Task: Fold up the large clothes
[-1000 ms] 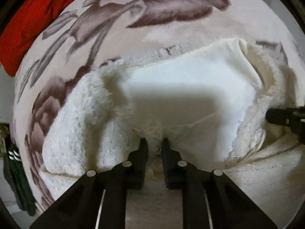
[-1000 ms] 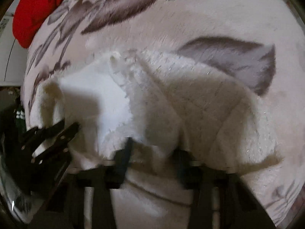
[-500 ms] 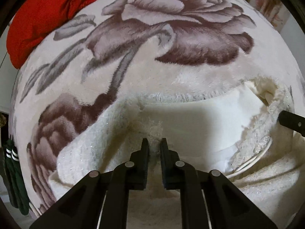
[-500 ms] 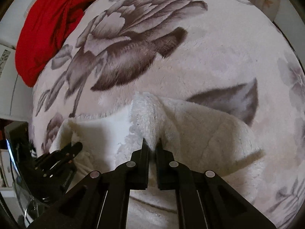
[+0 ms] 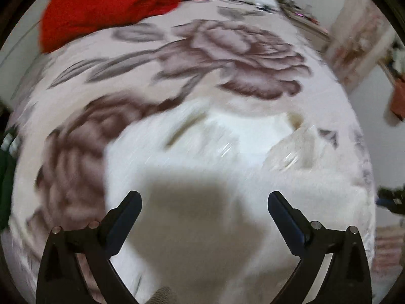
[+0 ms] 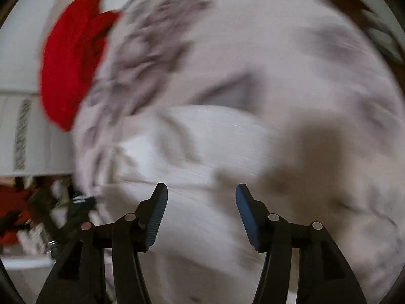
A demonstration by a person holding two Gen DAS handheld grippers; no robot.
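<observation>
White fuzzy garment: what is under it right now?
The white fuzzy garment lies on a floral plush blanket, whose rose print shows around it. Whatever lies under the garment's middle is covered. Both grippers, left and right, are open above it, holding nothing.

Black gripper (image 6: 201,193) fingers, blue ribbed pads, silver screws.

The garment (image 5: 227,152) is white and fluffy, lying in a low heap on the flowered blanket (image 5: 227,50), its outline smeared by motion blur. Across its far part a smoother, flatter white panel shows between pilier, raised edges, with a rumpled fold at the right end. In the right wrist view the garment (image 6: 202,152) lies creased, with shallow folds running across it.
</observation>
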